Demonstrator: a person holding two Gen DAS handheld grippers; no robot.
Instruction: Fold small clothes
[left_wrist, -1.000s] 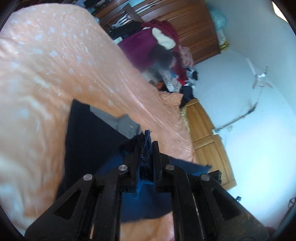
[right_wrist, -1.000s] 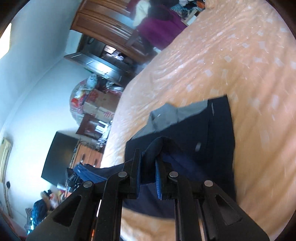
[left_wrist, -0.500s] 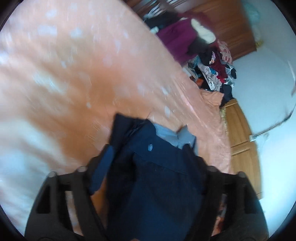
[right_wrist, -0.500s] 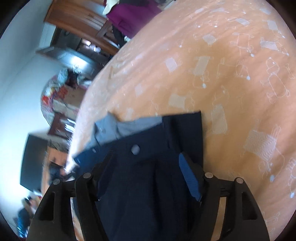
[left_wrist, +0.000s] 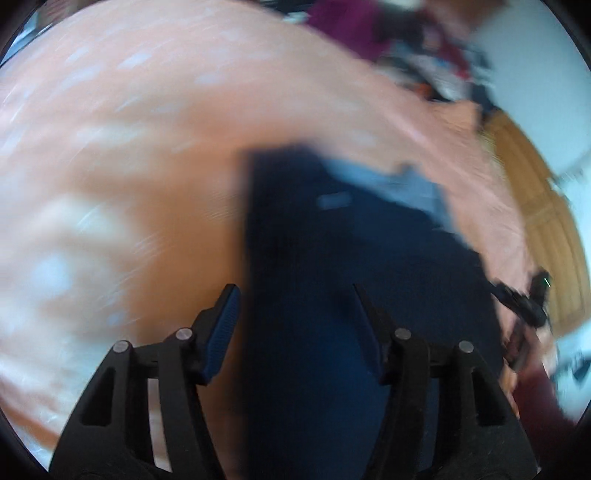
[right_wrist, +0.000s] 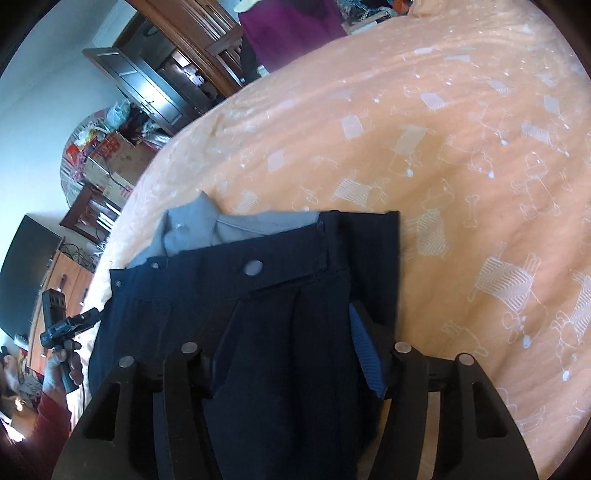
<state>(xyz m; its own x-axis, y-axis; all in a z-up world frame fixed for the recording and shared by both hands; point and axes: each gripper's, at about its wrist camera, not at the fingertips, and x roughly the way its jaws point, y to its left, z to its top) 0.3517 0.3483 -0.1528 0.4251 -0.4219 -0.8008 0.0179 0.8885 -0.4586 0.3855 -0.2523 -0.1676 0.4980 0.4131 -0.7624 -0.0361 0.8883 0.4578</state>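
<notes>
The left gripper (left_wrist: 295, 314), a black two-fingered tool with ribbed blue pads, points steeply downward with its jaws apart and closing; the pads (left_wrist: 221, 325) press on nothing, though dark cloth lies in the gap between them. The right gripper (right_wrist: 284, 354), of the same build, also tilts steeply down, its jaws apart and closing likewise, one blue pad (right_wrist: 365, 354) plainly clear of the fabric beneath. In the right wrist view a hand (right_wrist: 62, 365) in a dark red sleeve grips a black handle (the left view is badly blurred).

Matt navy cloth shorts (right_wrist: 280, 295) lie on a soft, printed peach bedsheet (right_wrist: 461, 147).
</notes>
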